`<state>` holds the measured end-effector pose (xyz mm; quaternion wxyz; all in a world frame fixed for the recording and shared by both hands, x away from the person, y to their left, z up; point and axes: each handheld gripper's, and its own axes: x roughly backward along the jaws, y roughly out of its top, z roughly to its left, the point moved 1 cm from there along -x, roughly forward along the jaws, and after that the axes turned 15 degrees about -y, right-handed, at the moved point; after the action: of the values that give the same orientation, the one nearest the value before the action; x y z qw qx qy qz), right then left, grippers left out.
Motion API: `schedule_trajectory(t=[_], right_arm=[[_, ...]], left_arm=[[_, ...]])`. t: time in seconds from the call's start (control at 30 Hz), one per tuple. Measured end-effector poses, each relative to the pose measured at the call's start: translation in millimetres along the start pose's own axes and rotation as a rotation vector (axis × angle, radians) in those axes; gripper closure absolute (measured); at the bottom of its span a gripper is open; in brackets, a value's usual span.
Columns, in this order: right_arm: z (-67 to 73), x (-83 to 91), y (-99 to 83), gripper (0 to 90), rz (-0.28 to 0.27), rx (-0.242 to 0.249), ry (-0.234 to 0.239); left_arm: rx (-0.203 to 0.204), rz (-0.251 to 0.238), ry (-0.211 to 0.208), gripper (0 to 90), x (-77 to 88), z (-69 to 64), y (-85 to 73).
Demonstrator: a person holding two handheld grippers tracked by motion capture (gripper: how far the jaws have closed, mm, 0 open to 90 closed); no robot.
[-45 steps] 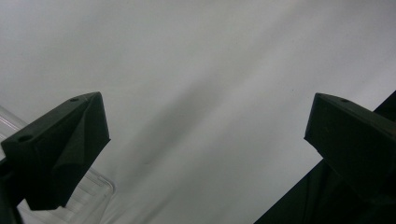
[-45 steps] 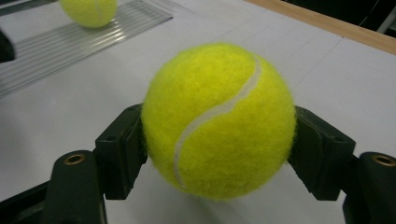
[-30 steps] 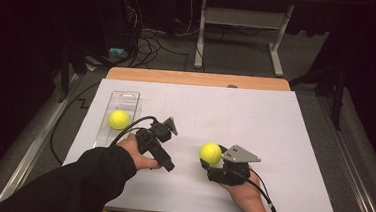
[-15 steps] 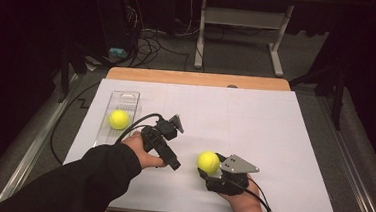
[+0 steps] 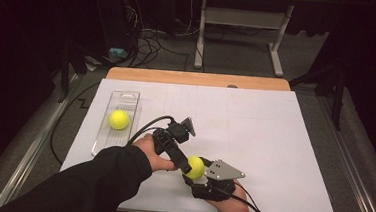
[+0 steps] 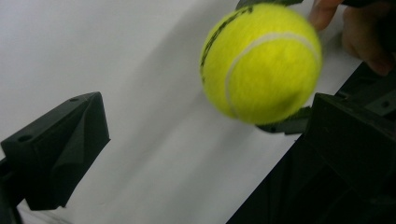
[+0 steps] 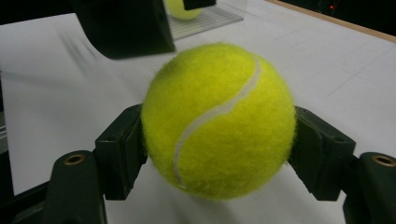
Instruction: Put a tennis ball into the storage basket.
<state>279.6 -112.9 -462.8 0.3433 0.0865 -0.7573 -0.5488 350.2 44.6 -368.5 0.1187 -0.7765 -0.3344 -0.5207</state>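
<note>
- The right gripper (image 5: 196,173) grips a tennis ball (image 5: 194,167) between its two black jaws; in the right gripper view the jaws press on both sides of the tennis ball (image 7: 218,120), which sits above the white sheet.
- The right hand (image 5: 232,202) comes in from the near edge of the table (image 5: 198,78), palm under the tool, with the grey three-cornered plate (image 5: 224,170) on top and the cable trailing toward the near right.
- The left gripper (image 5: 184,166) lies just left of the held ball, its jaws pointing toward the ball and spread wide; in the left gripper view the ball (image 6: 261,63) hangs ahead of them, nearer the right-hand jaw, with both jaws apart from it.
- The left hand (image 5: 148,151) and its dark sleeve (image 5: 85,184) reach in diagonally from the near left, wrist turned so that the tool aims toward the right hand.
- A second tennis ball (image 5: 119,119) rests in a clear plastic tray (image 5: 126,99) well to the left of the held ball and farther from the person.
- Compared with half a second ago, the right gripper and its ball have moved left and closer to the left gripper, so the two tools now nearly meet; the ball in the tray has not moved.
</note>
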Motion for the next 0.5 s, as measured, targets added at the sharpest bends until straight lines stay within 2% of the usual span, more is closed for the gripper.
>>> schedule_trajectory(t=[0.1, 0.23, 0.27, 0.3, 0.5], right_arm=[[4.6, -0.5, 2.0, 27.5, -0.009, 0.007, 0.011], [8.9, 0.0, 5.0, 27.4, -0.027, 0.011, 0.022], [10.3, 1.2, 5.8, 27.4, -0.015, 0.010, 0.006], [10.4, 0.6, 5.8, 27.4, -0.028, 0.013, 0.020], [11.1, -0.3, 6.2, 27.4, -0.035, 0.003, 0.017]], left_arm=[[-0.002, 0.029, -0.009, 0.7, -4.8, -1.2, 3.3], [0.003, 0.034, -0.029, 0.7, -12.9, -2.0, 6.2], [0.002, 0.042, -0.032, 0.8, -14.4, -2.0, 6.8], [0.003, 0.043, -0.036, 1.4, -15.9, -2.1, 7.2], [0.002, 0.044, -0.069, 10.8, -22.8, -2.3, 8.0]])
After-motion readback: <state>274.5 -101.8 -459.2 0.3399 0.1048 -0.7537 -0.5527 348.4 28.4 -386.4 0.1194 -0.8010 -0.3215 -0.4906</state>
